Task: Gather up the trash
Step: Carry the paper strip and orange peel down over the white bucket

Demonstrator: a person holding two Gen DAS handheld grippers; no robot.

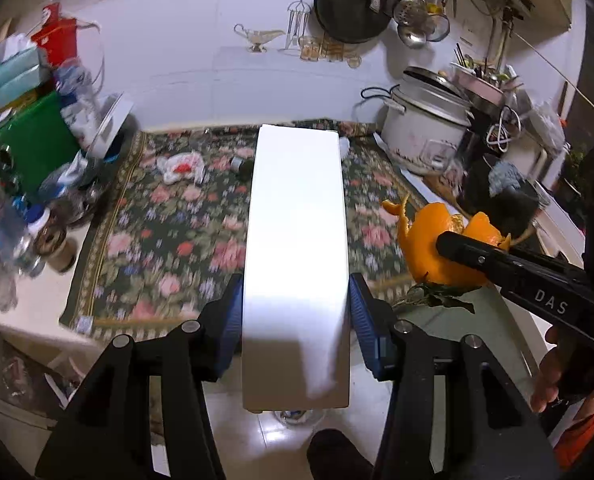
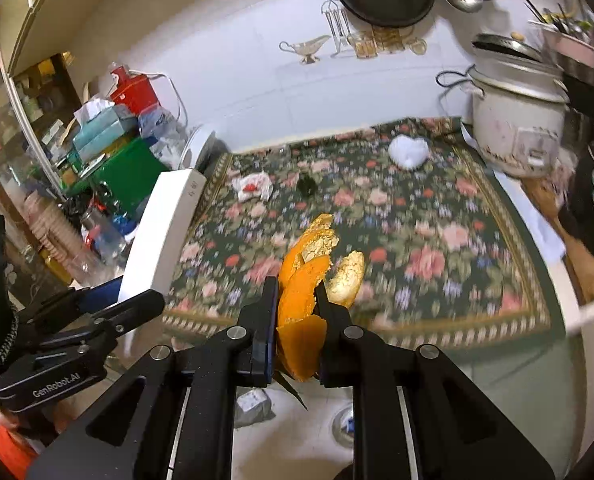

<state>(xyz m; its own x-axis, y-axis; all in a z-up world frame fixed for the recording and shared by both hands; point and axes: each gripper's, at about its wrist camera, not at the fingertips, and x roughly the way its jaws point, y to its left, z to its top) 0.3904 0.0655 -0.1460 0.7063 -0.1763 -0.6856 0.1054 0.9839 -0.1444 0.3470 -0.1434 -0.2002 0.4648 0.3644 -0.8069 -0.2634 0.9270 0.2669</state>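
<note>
My left gripper has its jaws pinching one white box. My right gripper pinches one orange peel. Three scraps lie on the bench's floral mat: one crumpled wrapper, one white wad, one dark lump.

Two grippers show: the left gripper and the right gripper. One long white box sits between the left gripper's fingers; one orange peel sits between the right's. Ahead of both, on the one floral cloth, lie one crumpled white-and-red wrapper, one white wad and one small dark object. One rice cooker stands ahead to the right.
</note>
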